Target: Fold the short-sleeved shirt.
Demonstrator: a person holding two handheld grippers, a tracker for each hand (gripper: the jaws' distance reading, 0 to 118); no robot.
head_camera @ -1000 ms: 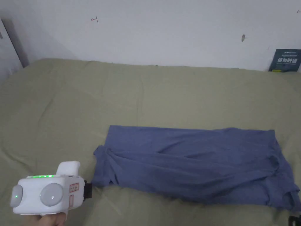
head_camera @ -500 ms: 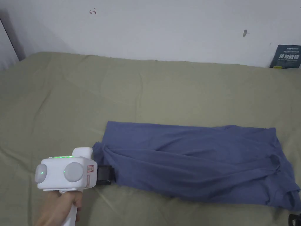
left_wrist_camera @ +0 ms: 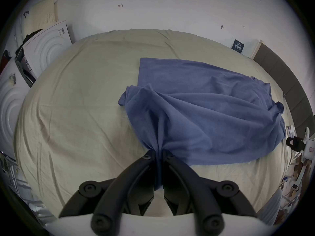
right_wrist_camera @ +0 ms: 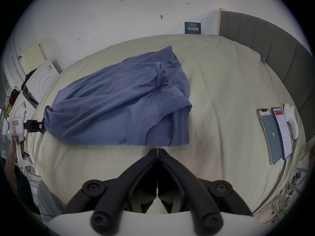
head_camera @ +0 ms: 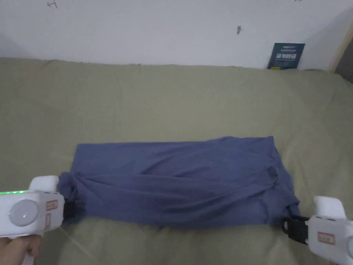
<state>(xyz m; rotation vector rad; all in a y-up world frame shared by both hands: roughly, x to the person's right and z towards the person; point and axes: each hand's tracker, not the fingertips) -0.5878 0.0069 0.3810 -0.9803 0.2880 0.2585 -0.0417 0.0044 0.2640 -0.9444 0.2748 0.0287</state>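
One blue short-sleeved shirt (head_camera: 179,186) lies folded lengthwise across the near half of a bed (head_camera: 172,100). The left gripper (left_wrist_camera: 158,154) pinches its bunched left corner. The right gripper (right_wrist_camera: 157,152), jaws pressed together on nothing, sits just beside the shirt's right end. Two phones (right_wrist_camera: 276,134) lie far right.

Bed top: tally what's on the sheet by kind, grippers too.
Blue short-sleeved shirt: 1
Smartphones, lying side by side: 2, the teal-screened phone and the white-screened phone
White handheld controller: 1
Dark card leaning on the wall: 1
White two-jaw grippers: 2, the left gripper and the right gripper
Total: 7
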